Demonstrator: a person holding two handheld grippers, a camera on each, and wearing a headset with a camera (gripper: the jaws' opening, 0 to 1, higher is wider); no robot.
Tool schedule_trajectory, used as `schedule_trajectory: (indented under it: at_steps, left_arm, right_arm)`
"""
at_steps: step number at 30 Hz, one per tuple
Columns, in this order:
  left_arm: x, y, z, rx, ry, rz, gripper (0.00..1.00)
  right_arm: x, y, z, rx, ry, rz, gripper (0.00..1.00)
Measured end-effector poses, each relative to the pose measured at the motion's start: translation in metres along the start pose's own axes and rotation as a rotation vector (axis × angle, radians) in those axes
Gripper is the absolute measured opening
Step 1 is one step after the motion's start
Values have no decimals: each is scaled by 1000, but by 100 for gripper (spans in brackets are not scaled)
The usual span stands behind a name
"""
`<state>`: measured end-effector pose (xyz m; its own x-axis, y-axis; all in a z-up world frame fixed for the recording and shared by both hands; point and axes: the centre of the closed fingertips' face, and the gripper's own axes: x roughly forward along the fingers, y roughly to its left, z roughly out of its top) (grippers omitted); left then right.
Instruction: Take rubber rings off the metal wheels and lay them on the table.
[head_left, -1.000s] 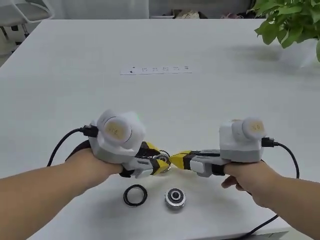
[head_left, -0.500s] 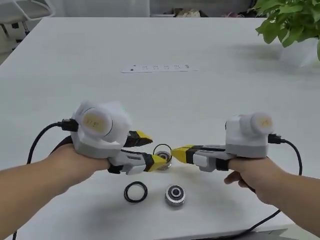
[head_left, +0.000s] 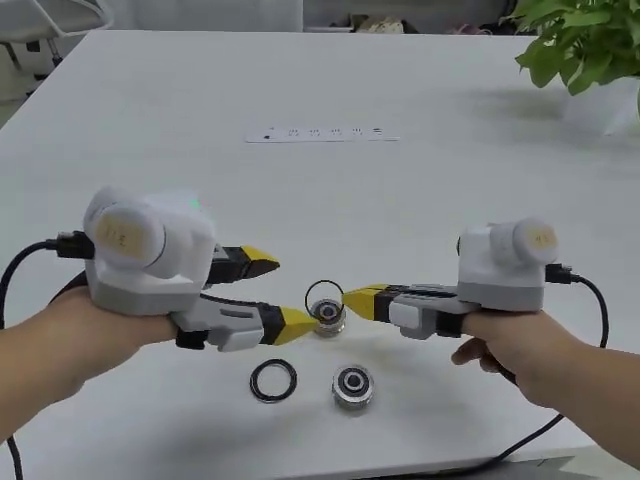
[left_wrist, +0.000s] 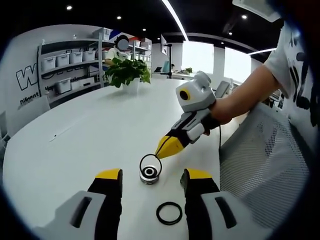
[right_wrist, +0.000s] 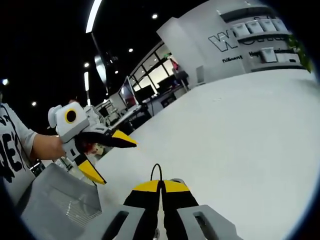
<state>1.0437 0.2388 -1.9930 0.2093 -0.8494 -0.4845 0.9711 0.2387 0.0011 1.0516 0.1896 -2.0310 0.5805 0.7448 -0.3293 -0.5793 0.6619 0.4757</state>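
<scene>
A metal wheel (head_left: 328, 316) rests on the white table between the two grippers. My right gripper (head_left: 349, 297) is shut on a thin black rubber ring (head_left: 322, 294), which stands upright with its lower edge at the wheel. My left gripper (head_left: 278, 293) is open, its jaws a little left of the wheel and holding nothing. In the left gripper view the wheel (left_wrist: 149, 174) lies just ahead of the open left gripper (left_wrist: 152, 176), and the ring (left_wrist: 150, 162) hangs from the right gripper (left_wrist: 166, 148). The right gripper view has the ring (right_wrist: 156, 172) above my shut right gripper (right_wrist: 160, 187).
A loose black ring (head_left: 272, 381) and a bare metal wheel (head_left: 351, 387) lie near the table's front edge. A white power strip (head_left: 322, 134) lies mid-table, and a potted plant (head_left: 585, 45) stands at the far right. Cables trail from both grippers.
My left gripper has opened, let go of the wheel and drawn back to the left. The right gripper stays shut on the ring, now raised off the wheel.
</scene>
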Motion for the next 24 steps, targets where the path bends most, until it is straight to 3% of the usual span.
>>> schedule_trajectory:
  at_steps: [12, 24]
  left_arm:
    - [-32, -8, -4, -38, -17, 16, 58]
    - [-53, -5, -15, -48, -8, 51, 62]
  right_arm:
    - [1, 17, 2, -2, 8, 35, 0]
    - [6, 38, -3, -21, 50, 78, 0]
